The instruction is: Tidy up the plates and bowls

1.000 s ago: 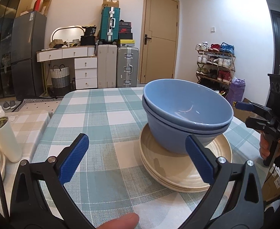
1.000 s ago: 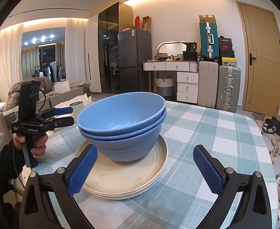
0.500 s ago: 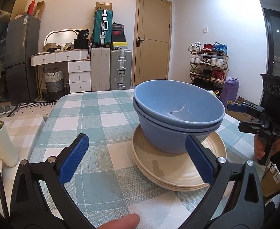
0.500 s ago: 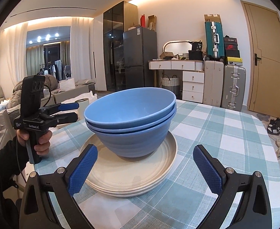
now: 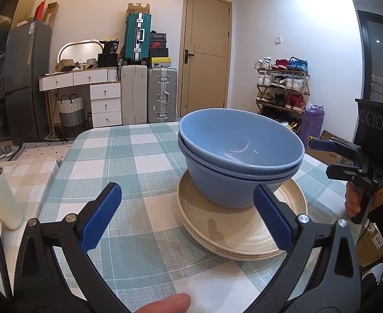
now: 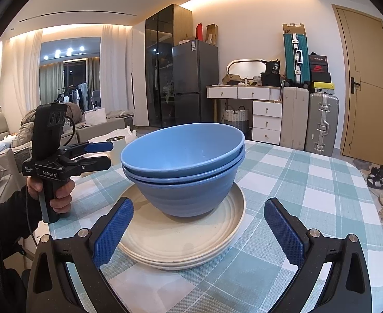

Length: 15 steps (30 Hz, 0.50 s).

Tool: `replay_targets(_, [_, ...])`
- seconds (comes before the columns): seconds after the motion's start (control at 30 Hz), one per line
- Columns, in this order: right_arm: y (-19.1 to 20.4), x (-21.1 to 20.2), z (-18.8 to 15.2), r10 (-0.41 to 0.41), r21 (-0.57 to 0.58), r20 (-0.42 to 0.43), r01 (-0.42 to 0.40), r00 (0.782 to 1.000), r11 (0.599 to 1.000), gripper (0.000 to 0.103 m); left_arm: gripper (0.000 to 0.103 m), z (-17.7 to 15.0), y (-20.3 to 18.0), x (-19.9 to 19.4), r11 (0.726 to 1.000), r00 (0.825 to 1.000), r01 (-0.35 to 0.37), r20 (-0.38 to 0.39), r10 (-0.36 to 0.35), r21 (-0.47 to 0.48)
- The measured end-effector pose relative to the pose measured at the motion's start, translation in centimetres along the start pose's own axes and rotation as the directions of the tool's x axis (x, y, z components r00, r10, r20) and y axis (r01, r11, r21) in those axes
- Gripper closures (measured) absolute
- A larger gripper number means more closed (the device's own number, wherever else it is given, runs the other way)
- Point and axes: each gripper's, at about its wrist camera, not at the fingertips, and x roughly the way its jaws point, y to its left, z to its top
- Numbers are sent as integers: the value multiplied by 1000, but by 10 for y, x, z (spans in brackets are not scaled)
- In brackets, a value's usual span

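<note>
On checked cloth (image 5: 144,161): two blue bowls (image 5: 239,140) nested, sitting on cream plates (image 5: 241,232), stacked. Left gripper (image 5: 186,216) wide apart, empty, short of plates. Right gripper (image 6: 199,227) likewise spread, empty, straddling near rim of plates. Stacking looks done; probably at release/check step, or about to shift stack. Next move, if any: clamp plate rim from both sides, lift level, since bowls sit loose and off-centre. White cup (image 5: 1,198) off table's left edge. Cloth around stack bare; no obstruction.
</note>
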Motion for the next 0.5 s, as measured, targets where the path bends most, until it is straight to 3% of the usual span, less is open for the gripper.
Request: replay_targets(0.5, [-1,-1,0,-1,1,2,1,1000,1000,1,2,0,0,-1,1000,1000,-2,0,2,0])
